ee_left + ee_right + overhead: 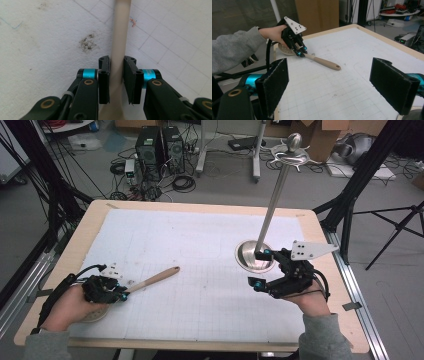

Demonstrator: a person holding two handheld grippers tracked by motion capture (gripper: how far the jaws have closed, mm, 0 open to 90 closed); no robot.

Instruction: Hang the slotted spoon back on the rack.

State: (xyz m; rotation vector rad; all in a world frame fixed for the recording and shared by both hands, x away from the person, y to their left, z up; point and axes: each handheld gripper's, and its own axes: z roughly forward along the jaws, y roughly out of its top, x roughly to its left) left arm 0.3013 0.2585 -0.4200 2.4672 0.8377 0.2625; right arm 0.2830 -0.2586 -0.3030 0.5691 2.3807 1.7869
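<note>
1. A pale wooden spoon with a long rounded handle [152, 279] is seen lying on the white gridded mat [200, 245] that covers the light wooden table [75, 245], at the near left of the high view.
2. The spoon handle is clamped by the left gripper [121, 295]; in the left gripper view the two black jaws are pressed against either side of the beige handle [119, 37], which runs up between them and away over the mat.
3. The spoon's broad end is partly hidden under the left hand [70, 307] in the high view; its free handle tip is pointed towards the middle of the table.
4. In the right gripper view the left gripper [301, 53] is shown farther off, with its grey three-cornered plate on top, gripping the spoon [324, 63] near the bowl end.
5. A dark smudge [87, 43] is seen on the mat just beside the handle.
6. The right gripper [257, 270] is held at the near right of the table, with its jaws spread wide apart and nothing between them; the black pads [274, 85] are seen well apart in the right gripper view.
7. A shiny metal stand with a round base and a tall thin pole topped by a knob [274, 200] is placed on the mat just beside the right gripper, whose far jaw tip lies close to the foot of the pole; contact cannot be told.
</note>
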